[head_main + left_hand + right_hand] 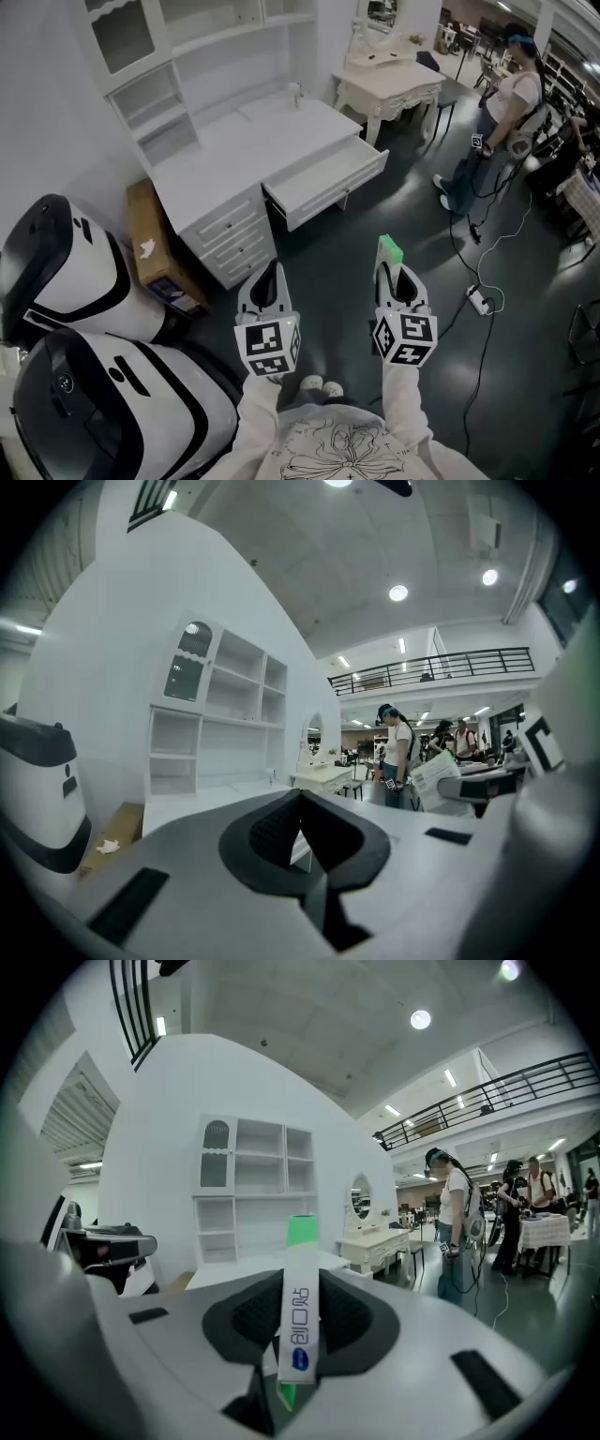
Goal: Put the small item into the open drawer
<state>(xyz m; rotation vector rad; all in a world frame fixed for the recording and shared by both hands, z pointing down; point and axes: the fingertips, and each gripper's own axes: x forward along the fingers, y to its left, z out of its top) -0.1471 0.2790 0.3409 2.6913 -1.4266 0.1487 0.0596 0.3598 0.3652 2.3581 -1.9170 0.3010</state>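
Note:
The small item is a flat white and green packet (298, 1309); its green end (389, 249) sticks out ahead of my right gripper (397, 277), which is shut on it. My left gripper (268, 284) is beside it at the same height, shut, with nothing between its jaws. The open white drawer (323, 178) juts from the white desk (246, 150) ahead of both grippers, well beyond them. In the right gripper view the packet stands upright in front of the desk's white shelf unit (253, 1190).
Two large white and black machines (66, 272) stand at the left, with a cardboard box (150, 246) against the desk. A white dressing table (389, 82) is at the back. A person (497, 112) stands at the right, with cables and a power strip (480, 298) on the dark floor.

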